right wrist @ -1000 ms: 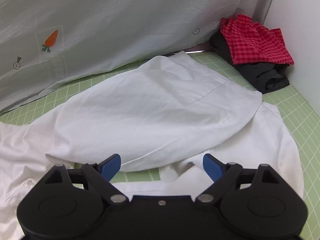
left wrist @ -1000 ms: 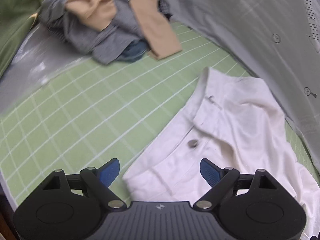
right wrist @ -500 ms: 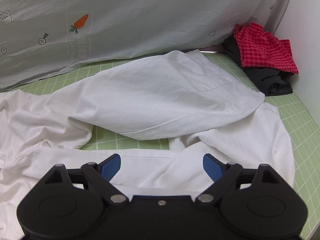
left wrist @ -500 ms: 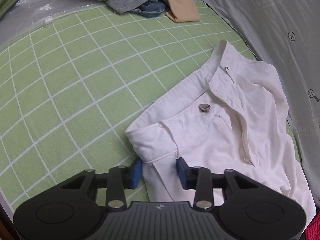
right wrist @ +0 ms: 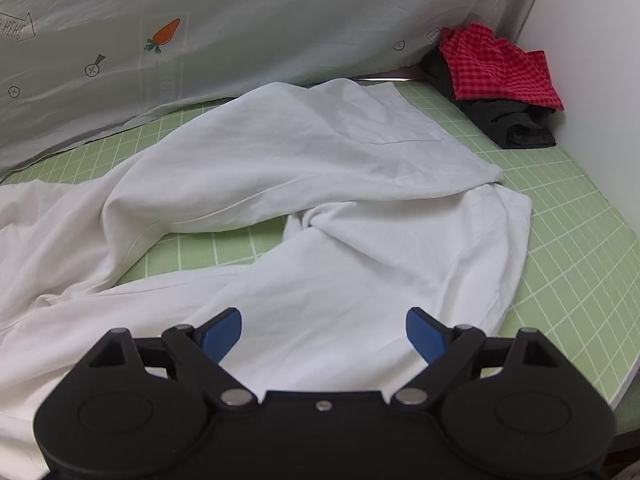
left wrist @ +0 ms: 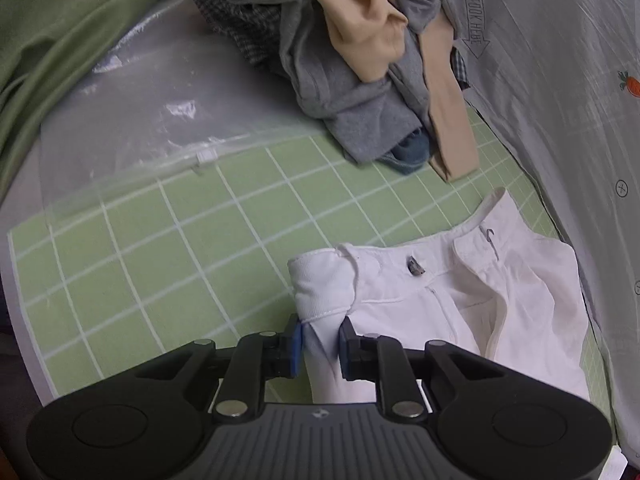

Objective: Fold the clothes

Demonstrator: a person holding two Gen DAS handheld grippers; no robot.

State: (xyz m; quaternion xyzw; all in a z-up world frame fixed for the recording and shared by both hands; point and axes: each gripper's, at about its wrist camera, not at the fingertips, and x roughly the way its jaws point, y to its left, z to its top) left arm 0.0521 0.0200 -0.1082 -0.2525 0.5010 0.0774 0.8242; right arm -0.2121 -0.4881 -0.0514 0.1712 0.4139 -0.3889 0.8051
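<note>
At the waistband, left tongs (left wrist: 320, 342) have lifted the white trousers (left wrist: 460, 300).

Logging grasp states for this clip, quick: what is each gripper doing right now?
Left gripper: shut on the waistband corner of the white trousers.
Right gripper: open, holding nothing, poised over a trouser leg.

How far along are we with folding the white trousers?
Done: nothing folded yet; the white trousers lie with legs crossed and rumpled on the green mat. In hand: the left tool is shut on the waistband corner; the right tool is open above a leg. Left: straightening, folding, then the clothes pile.
</note>
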